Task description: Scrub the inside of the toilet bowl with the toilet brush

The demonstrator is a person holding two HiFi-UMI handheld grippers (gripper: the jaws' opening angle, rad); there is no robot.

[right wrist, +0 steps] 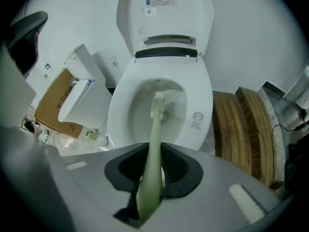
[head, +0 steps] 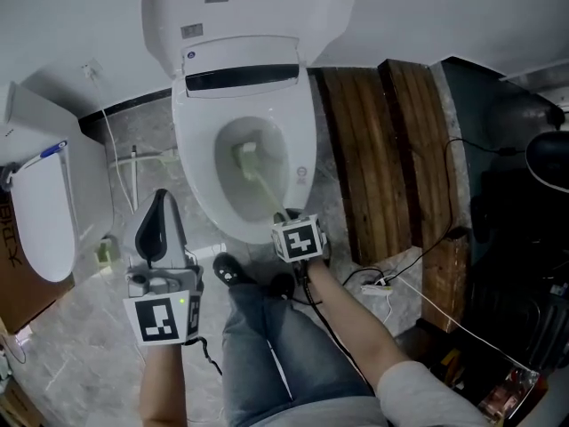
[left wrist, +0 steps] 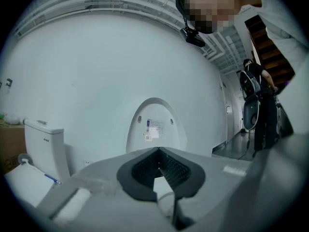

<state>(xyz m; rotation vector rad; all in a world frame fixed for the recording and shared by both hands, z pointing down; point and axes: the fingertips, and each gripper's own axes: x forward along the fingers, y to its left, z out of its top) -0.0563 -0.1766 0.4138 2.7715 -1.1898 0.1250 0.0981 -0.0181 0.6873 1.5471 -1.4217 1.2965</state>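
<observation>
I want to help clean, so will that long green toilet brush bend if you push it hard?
Probably only a little: the pale green plastic toilet brush looks straight from the right gripper down into the white toilet bowl. Its slim handle likely feels light. The bristly head would probably squash first.

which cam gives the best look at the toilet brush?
Right gripper view: the toilet brush runs its whole length from the right gripper's jaws to its head in the bowl. Head view shows it smaller, from above. Left gripper view misses it.
</observation>
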